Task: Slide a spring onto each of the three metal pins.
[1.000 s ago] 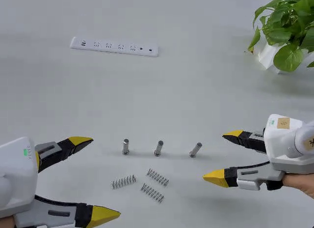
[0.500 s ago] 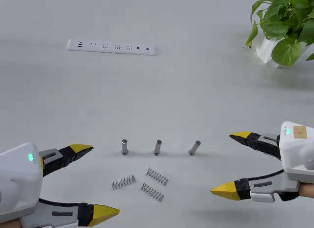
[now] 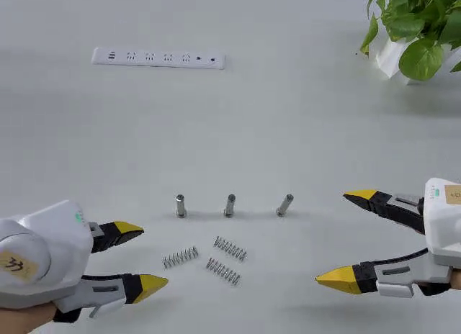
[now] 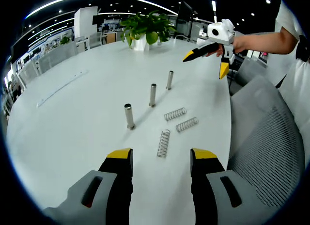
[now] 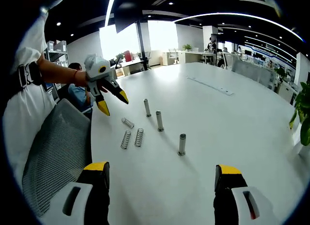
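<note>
Narrowed and rolled over since a second ago, the left gripper (image 3: 140, 255) now sits in the lower left of the head view. Its yellow-tipped jaws are parted and empty, aimed at the nearest spring (image 3: 180, 257). At lower right the right gripper (image 3: 344, 237) has drawn back a little toward the frame edge, its jaws spread wide on nothing.

Three metal pins (image 3: 229, 205) stand in a row across the lower middle of the white table (image 3: 288, 132), apart from one another. The gripper views show them upright, long axis vertical, caps up.

All three springs lie flat just below the pins, none yet threaded. The nearest spring runs from lower left to upper right. The other two springs (image 3: 230, 248) sit side by side, slanting from upper left to lower right.

Thin coiled wire like this is likely light, squashy and quick to roll or flick away. A gentle pinch across the coils near one end should leave the other end free to drop over a cap. Being stiff, smooth and free-standing, the pins may topple under a sideways push.

A power strip (image 3: 158, 58) lies at upper left, a potted plant (image 3: 414, 28) at upper right.
</note>
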The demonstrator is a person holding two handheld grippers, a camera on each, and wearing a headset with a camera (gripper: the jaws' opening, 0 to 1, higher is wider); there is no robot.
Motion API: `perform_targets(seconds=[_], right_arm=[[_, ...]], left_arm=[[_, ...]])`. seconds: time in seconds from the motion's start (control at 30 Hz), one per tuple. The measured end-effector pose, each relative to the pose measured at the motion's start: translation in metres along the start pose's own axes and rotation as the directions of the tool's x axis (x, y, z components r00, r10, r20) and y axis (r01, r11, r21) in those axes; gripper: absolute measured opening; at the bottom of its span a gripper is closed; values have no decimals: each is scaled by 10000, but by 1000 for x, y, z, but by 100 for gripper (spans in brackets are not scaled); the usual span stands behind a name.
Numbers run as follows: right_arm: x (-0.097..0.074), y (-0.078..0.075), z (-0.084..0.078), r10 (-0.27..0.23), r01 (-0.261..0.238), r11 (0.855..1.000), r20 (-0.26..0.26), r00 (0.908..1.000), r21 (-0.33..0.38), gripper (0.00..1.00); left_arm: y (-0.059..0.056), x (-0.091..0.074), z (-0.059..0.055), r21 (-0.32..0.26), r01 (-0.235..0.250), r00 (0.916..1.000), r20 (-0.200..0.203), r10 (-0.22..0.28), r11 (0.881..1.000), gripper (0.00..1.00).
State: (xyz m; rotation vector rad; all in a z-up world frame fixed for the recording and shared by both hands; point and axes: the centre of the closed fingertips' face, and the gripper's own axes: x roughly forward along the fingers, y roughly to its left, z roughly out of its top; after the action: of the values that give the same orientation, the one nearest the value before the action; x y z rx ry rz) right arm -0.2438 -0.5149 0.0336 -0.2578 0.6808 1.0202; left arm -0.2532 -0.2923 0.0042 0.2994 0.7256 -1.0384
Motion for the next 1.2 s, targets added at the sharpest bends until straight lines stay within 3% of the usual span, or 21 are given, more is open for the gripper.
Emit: perform_targets(seconds=[0.13, 0.43, 0.87, 1.2], right_arm=[[0, 1, -1, -13, 13, 10000, 38, 10000, 26, 89], [0, 2, -3, -6, 5, 9999, 70, 10000, 113, 88], [-2, 6, -2, -123, 119, 9995, 142, 9998, 309, 87], [-4, 8, -2, -218, 208, 9987, 199, 9996, 475, 86]], left_arm=[[-3, 8, -4, 463, 98, 9990, -439, -78, 9989, 34], [1, 23, -9, 742, 7, 9927, -1201, 82, 9972, 20], [-3, 37, -21, 1425, 278, 9748, -2231, 48, 9894, 14], [-2, 38, -22, 1736, 254, 9676, -2517, 194, 9845, 9]])
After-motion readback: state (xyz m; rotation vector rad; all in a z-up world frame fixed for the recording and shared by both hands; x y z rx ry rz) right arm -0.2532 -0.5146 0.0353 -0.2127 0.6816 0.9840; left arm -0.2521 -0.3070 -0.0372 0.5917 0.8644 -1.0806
